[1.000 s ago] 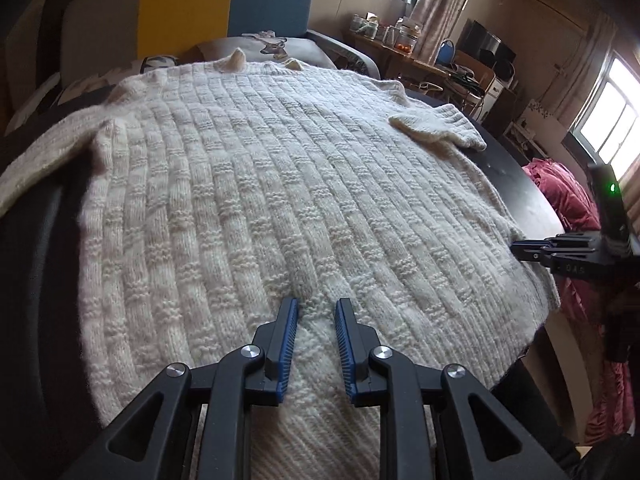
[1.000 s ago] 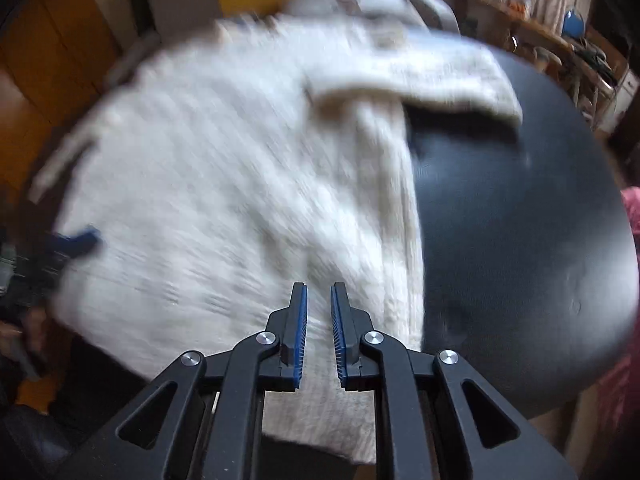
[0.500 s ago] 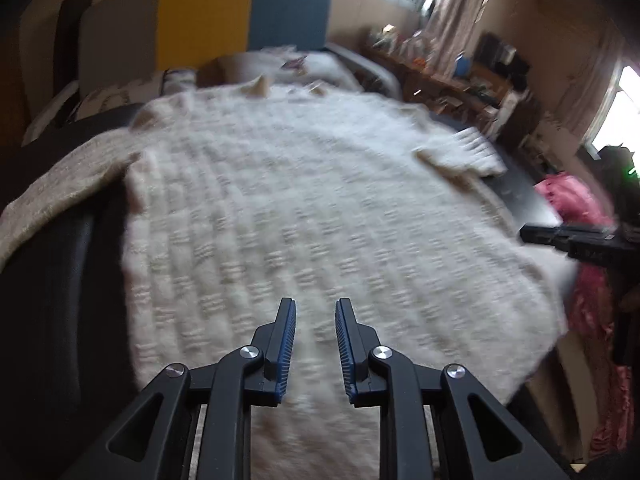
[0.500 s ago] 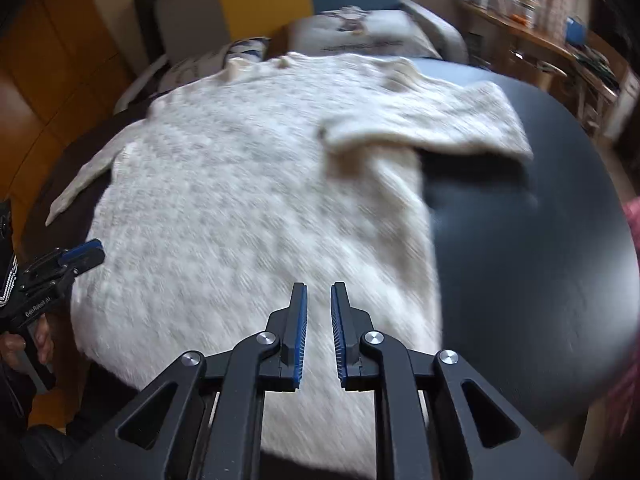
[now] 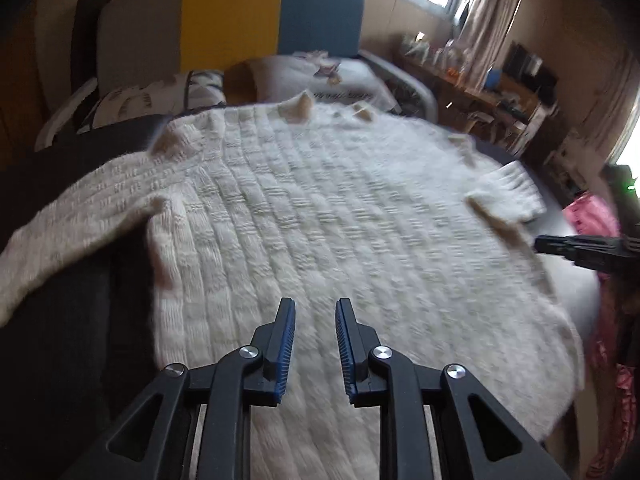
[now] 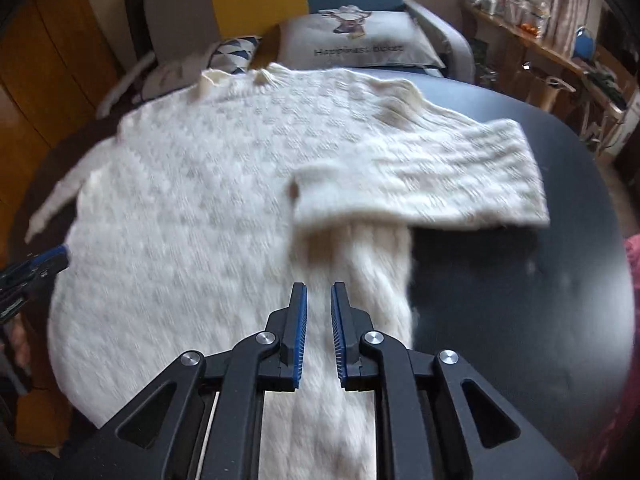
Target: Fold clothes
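Observation:
A cream knitted sweater [image 5: 320,208] lies spread flat on a dark round table [image 6: 520,280], collar at the far side. Its left sleeve [image 5: 72,224] trails off to the left. The right sleeve [image 6: 432,172] is folded across the body, cuff pointing right. My left gripper [image 5: 315,308] hovers open over the hem with nothing between its fingers. Above the sweater's right side edge my right gripper [image 6: 318,292] is slightly open and holds nothing. Each gripper shows at the edge of the other's view: the right gripper [image 5: 560,245] and the left gripper [image 6: 52,258].
Behind the table stands a sofa [image 5: 240,28] in grey, yellow and blue with printed cushions [image 6: 352,40]. A cluttered wooden shelf [image 5: 480,92] runs along the right wall under windows. Pink fabric [image 5: 588,216] lies off the table's right edge.
Both grippers have pulled back and risen from the sweater's hem, so more of the garment and table shows. The sweater itself has not shifted.

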`<state>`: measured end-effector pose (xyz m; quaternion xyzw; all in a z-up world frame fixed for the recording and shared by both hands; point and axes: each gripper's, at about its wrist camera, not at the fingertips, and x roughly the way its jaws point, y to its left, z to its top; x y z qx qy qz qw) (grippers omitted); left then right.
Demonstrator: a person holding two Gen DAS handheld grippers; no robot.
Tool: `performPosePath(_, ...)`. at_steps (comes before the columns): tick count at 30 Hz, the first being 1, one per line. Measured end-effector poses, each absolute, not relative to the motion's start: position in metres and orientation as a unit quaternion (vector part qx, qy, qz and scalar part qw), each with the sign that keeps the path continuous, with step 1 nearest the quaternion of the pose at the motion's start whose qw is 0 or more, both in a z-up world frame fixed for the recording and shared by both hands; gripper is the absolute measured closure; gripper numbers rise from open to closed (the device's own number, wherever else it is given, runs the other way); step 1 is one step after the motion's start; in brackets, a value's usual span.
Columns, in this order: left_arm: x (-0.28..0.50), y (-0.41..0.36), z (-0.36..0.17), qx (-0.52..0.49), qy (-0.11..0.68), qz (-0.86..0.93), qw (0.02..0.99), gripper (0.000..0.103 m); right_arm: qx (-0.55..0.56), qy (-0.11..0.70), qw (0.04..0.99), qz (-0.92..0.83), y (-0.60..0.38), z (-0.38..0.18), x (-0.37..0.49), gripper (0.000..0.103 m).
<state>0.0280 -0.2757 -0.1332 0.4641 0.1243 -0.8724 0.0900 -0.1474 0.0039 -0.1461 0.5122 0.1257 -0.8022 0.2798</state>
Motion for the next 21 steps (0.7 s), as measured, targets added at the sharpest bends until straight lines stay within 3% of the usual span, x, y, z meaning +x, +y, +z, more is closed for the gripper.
performPosePath(4,0.022,-0.284,-0.159,0.484,0.098,-0.862,0.11,0.081,0.518,0.194,0.239,-0.798,0.002,-0.183,-0.159,0.09)
performPosePath(11,0.035,-0.293,-0.135,0.448,0.126,-0.88,0.1,0.081,0.513,0.096,0.271,-0.808,0.045,-0.155,-0.152,0.089)
performPosePath(21,-0.027,-0.366,-0.115,0.416,0.207,-0.874,0.146,0.081,0.493,0.128,0.319,-0.799,-0.002,-0.146,-0.149,0.089)
